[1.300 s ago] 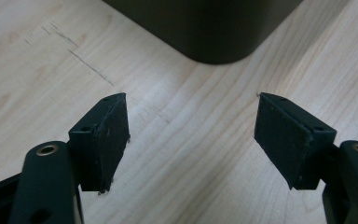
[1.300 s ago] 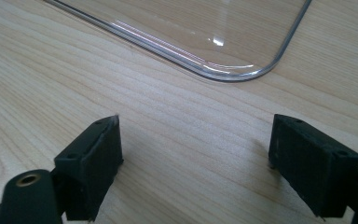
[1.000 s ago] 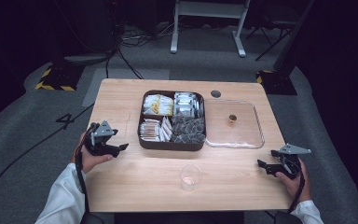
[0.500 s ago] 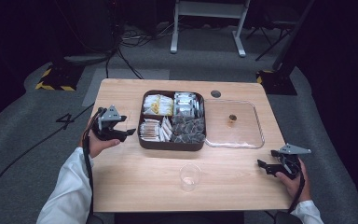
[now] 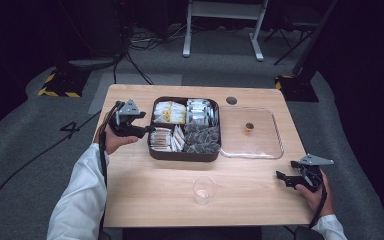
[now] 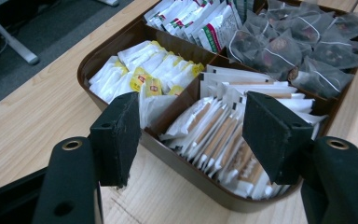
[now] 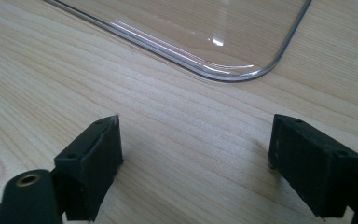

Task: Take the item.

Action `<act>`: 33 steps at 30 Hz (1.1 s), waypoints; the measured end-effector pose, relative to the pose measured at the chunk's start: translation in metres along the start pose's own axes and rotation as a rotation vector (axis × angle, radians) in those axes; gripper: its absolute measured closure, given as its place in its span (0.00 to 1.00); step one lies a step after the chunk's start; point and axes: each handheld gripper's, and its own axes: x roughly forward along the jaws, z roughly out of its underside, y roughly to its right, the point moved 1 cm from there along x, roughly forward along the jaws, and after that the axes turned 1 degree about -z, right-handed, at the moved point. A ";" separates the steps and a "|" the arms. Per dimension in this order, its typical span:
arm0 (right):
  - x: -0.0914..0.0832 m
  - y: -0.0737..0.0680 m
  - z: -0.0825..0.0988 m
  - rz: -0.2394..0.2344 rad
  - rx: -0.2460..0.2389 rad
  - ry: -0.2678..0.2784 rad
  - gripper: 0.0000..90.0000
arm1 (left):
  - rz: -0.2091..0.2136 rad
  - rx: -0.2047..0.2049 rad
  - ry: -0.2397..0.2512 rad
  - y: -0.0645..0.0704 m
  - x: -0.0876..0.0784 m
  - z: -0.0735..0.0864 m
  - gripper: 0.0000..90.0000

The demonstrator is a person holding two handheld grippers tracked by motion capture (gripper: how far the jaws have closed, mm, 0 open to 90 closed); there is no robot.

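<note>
High view: our left tool (image 5: 147, 129) has moved up to the tea box (image 5: 184, 151), wide open, maybe to pick a packet. Our right tool (image 5: 283, 177) rests open on the counter (image 5: 145, 195).

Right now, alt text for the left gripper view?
Open left claw poised over a dark brown four-compartment tray, above paper-wrapped sachets. Yellow-tagged white tea packets and clear mesh tea pouches fill other sections on the light wooden table.
</note>
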 end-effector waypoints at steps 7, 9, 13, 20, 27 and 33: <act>0.000 0.000 0.000 0.000 0.000 0.000 0.19 | -0.009 0.014 -0.056 -0.007 0.018 -0.010 0.46; 0.000 0.000 0.000 0.000 0.000 0.000 0.19 | -0.007 0.022 -0.069 -0.009 0.026 -0.014 0.49; 0.000 0.000 0.000 0.000 0.000 0.000 0.19 | 0.009 0.031 -0.106 -0.011 0.040 -0.019 0.54; 0.000 0.000 0.000 0.001 -0.002 0.001 0.20 | 0.016 0.053 -0.152 -0.014 0.061 -0.024 0.60; 0.000 0.000 0.000 0.002 -0.005 0.002 0.20 | 0.012 0.047 -0.202 -0.022 0.077 -0.023 0.71; 0.000 0.000 0.000 0.002 -0.005 0.002 0.20 | 0.009 0.043 -0.230 -0.026 0.089 -0.022 0.73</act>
